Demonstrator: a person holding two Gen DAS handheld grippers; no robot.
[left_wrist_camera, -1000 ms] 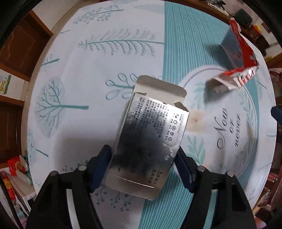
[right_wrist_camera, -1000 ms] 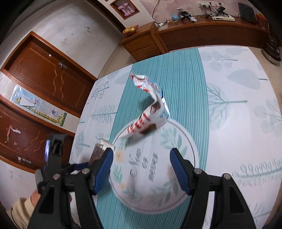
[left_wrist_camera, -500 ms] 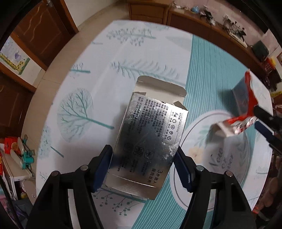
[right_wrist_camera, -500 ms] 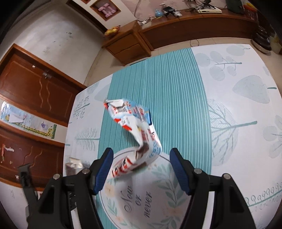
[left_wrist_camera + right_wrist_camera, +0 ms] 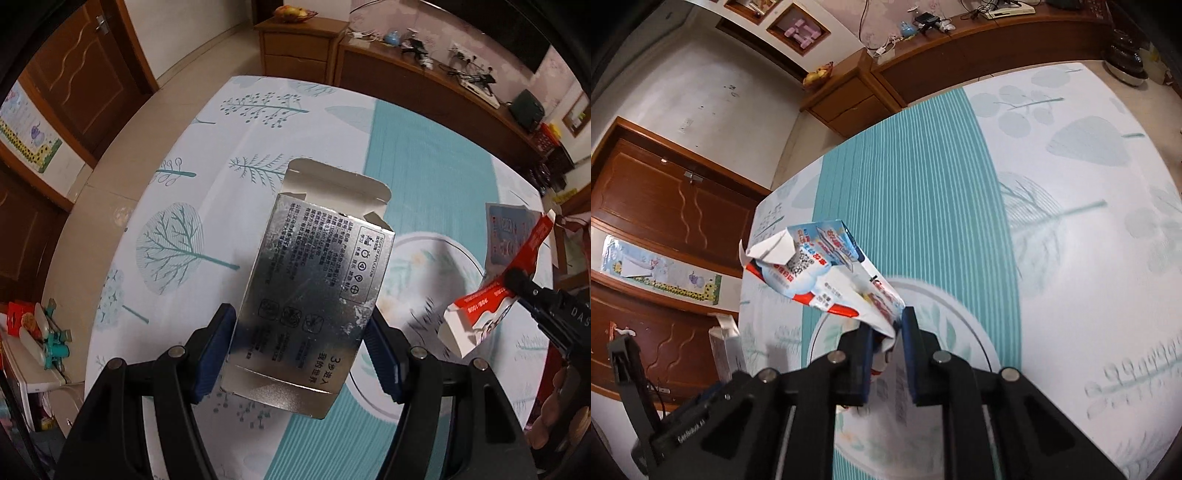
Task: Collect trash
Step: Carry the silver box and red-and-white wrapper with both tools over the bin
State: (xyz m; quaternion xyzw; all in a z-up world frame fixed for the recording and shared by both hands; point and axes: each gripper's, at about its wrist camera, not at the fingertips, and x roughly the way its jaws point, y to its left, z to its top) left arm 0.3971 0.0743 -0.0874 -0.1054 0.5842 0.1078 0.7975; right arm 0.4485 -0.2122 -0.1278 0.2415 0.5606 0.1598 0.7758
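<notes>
Wooden doors and a long low cabinet (image 5: 424, 77) stand around the table (image 5: 207, 155), which wears a white and teal cloth printed with trees and leaves.

My left claw (image 5: 301, 354) holds a flattened silver carton (image 5: 314, 295) between its two blue pads. Both pads press on the long edges of the carton, so the jaws stand rather wide, as wide as the carton itself. The carton is lifted off the cloth, and its open flap points away from me, toward the far side of the table. Small black print covers its shiny face.

My right claw (image 5: 888, 350) has just been closing, and now its jaws are nearly together, with the lower end of a crumpled red and white wrapper (image 5: 827, 273) pinched between the pads. The wrapper rises up and to the left from the jaws, over the round printed ring in the middle of the cloth. In the left wrist view the same wrapper (image 5: 495, 295) shows at the right edge, with the dark tip of the right claw on it.

At the lower left of the right wrist view I see the frame of my left claw with the edge of the carton (image 5: 726, 347) standing up from it. Beyond the table, a small cabinet carries a bowl of fruit (image 5: 818, 75).
</notes>
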